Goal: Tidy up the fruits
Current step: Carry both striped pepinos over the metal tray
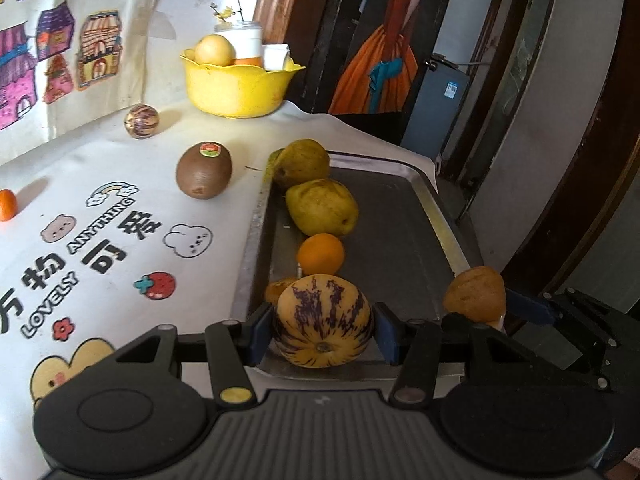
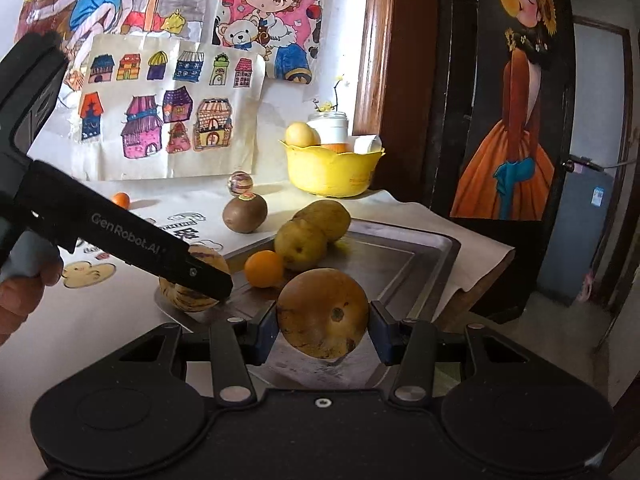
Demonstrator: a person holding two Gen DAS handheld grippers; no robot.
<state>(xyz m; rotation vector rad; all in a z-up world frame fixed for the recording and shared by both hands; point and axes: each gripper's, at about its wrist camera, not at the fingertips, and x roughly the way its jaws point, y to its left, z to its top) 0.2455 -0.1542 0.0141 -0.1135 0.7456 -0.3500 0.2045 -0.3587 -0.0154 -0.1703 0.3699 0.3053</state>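
Both grippers were loaded over the metal tray. Left gripper was clamped on a striped yellow-purple melon, pads on its widest sides, stem end facing the cam, held at the tray's near end just in front of an orange and two pears lined along the tray's left side. Right gripper was clenched on a brown-spotted round fruit, prob. a pear, w/ pads at its equator, above the tray's near edge. Judgement: both fruits look firm but smooth-skinned and round, so apt to roll once let go; the spotted one looks ripe and may bruise, so light squeeze only. Best hold is across the middle, as now. Kiwi and a 2nd small striped fruit lay on the tablecloth, apart from the tray; yellow bowl stood at the back.
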